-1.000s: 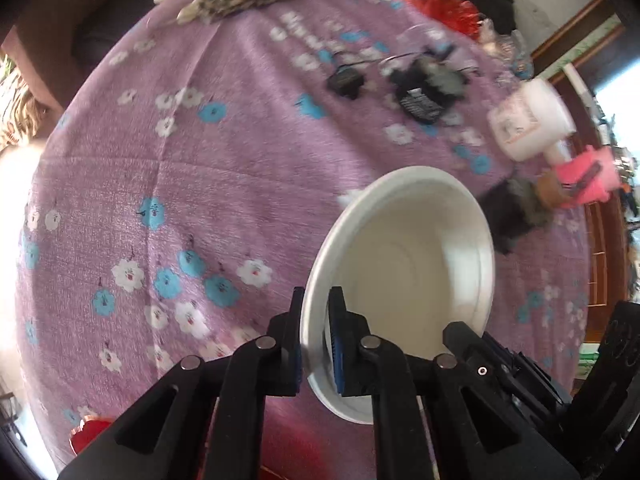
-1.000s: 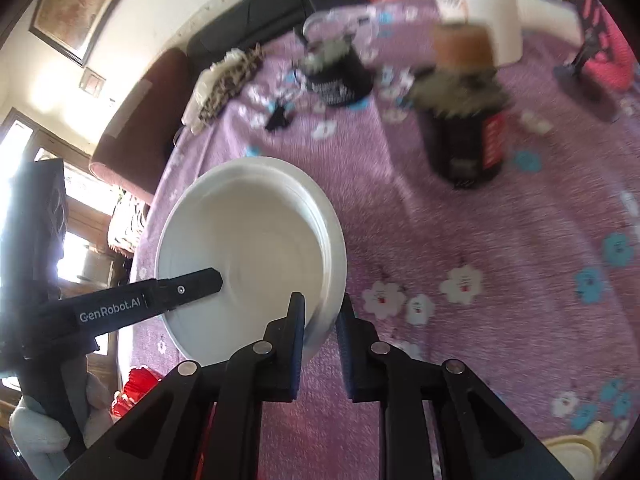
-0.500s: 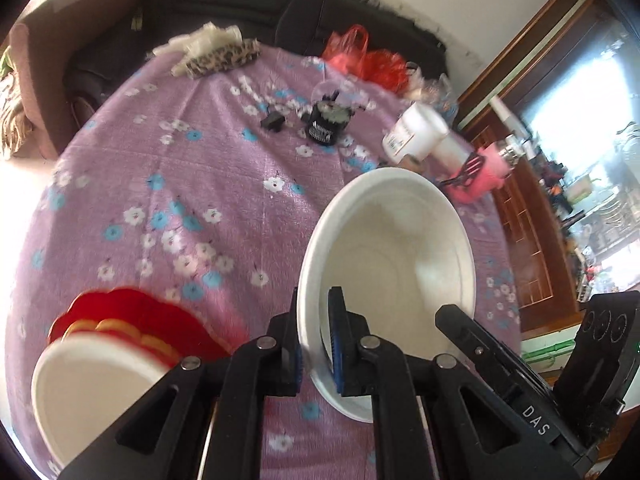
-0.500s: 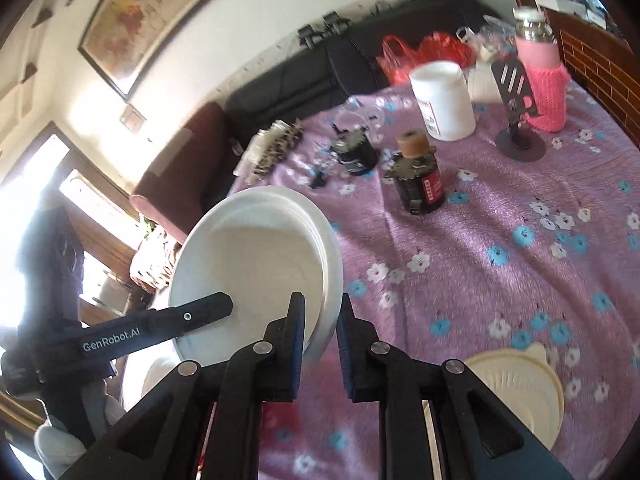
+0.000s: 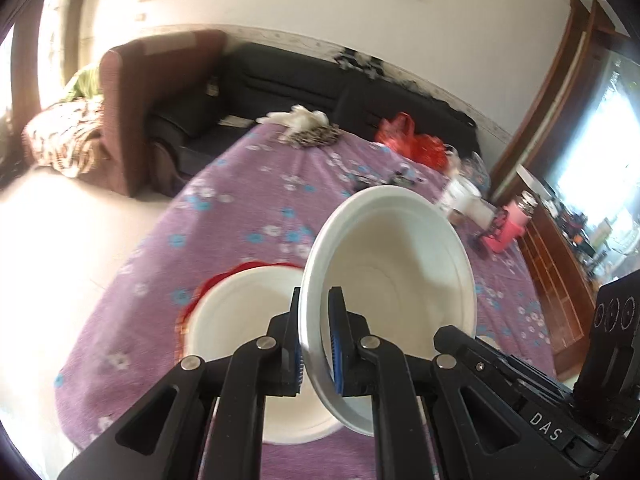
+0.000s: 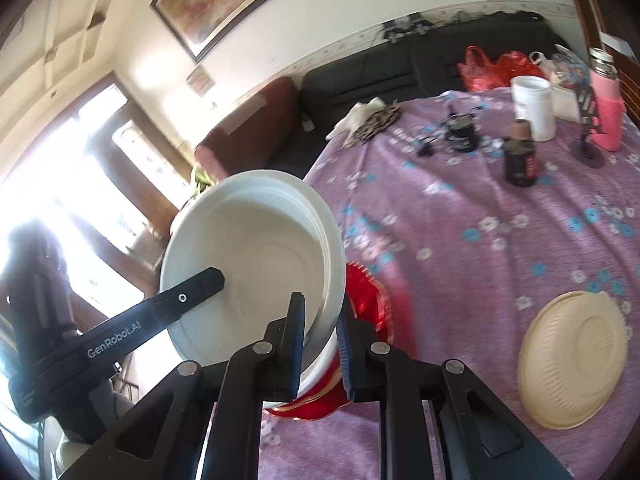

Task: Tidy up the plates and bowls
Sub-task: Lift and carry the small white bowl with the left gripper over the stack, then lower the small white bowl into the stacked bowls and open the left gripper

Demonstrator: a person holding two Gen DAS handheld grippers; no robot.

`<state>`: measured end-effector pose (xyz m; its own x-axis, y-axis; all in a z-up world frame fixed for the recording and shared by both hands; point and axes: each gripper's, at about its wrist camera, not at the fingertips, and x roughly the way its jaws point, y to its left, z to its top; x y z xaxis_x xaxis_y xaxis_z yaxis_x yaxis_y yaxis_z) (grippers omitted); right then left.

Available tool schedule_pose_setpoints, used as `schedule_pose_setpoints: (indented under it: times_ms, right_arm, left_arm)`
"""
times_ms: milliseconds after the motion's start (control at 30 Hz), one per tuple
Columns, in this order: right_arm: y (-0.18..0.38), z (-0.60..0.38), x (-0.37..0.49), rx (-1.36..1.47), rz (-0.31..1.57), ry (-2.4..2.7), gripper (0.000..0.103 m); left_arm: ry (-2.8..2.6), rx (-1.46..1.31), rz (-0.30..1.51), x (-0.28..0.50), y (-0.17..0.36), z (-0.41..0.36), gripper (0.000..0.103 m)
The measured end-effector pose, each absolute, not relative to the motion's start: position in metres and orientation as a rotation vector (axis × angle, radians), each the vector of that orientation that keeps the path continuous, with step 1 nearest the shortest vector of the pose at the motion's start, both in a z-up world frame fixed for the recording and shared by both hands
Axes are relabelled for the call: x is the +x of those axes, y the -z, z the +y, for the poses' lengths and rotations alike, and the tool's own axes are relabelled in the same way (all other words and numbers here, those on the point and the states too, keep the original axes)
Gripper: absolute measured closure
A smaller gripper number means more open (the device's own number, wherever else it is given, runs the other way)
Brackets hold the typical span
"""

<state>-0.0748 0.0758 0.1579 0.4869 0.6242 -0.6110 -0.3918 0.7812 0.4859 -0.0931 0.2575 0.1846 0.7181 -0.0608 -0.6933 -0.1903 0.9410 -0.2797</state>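
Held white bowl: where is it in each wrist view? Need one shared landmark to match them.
Left wrist: white bowl centre-right, tilted on edge, rim pinched in the left claw.
Right wrist: white bowl centre-left, rim pinched in the right claw.
Shared landmark: pink bottle at the table's far right.

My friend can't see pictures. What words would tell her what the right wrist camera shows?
Two black grippers, the right gripper and the left gripper, hold a white bowl by opposite edges above a red plate. Behind lies a purple flowered tablecloth with a cream plate, a jar and a pink bottle.
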Motion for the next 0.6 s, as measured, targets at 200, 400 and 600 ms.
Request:
schedule_pose_setpoints:
  times_ms: [200, 400, 600]
  right_arm:
    - [-0.141, 0.106, -0.086, 0.232, 0.883, -0.635, 0.086]
    - [-0.127, 0.129, -0.088, 0.153, 0.892, -0.617, 0.086]
    - [-0.113, 0.139, -0.079, 0.143, 0.922, -0.607, 0.086]
  left_arm:
    - [-0.135, -0.379, 0.784, -0.106, -0.157, 0.284, 0.093]
    - [-0.166, -0.451, 0.827, -0.106, -0.128, 0.307, 0.092]
    - [-0.208, -0.424, 0.832, -0.101, -0.115, 0.310, 0.092]
